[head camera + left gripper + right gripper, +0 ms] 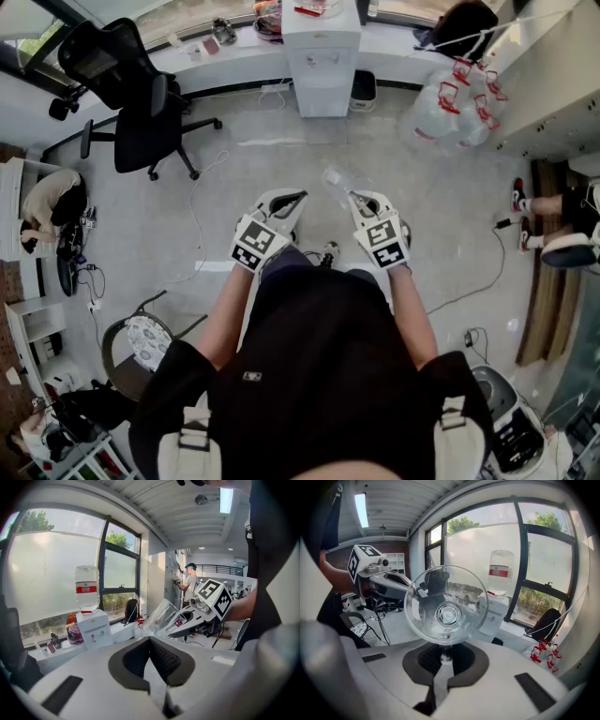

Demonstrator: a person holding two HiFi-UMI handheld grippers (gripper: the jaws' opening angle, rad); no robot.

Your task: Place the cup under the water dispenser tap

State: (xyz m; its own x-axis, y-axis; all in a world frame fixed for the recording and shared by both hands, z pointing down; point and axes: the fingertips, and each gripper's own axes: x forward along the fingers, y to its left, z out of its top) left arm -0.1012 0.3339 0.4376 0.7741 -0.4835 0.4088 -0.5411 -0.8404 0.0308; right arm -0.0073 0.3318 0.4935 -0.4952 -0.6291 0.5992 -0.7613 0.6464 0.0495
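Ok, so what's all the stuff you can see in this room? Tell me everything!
cup: one, clear, pinched in the right claw
water dispenser: one, white, by the window, straight ahead
water bottle: one, clear with a red label, upside down on the dispenser
big bottles: a heap, too jumbled to count, clear with red handles, right of the dispenser
office chair: one, black, left of the dispenser
cable: one, white, on the floor
crouching person: one, pale top, far left
left claw: one, white with black pads, shut, empty
right claw: one, white with black pads, shut on the cup's rim
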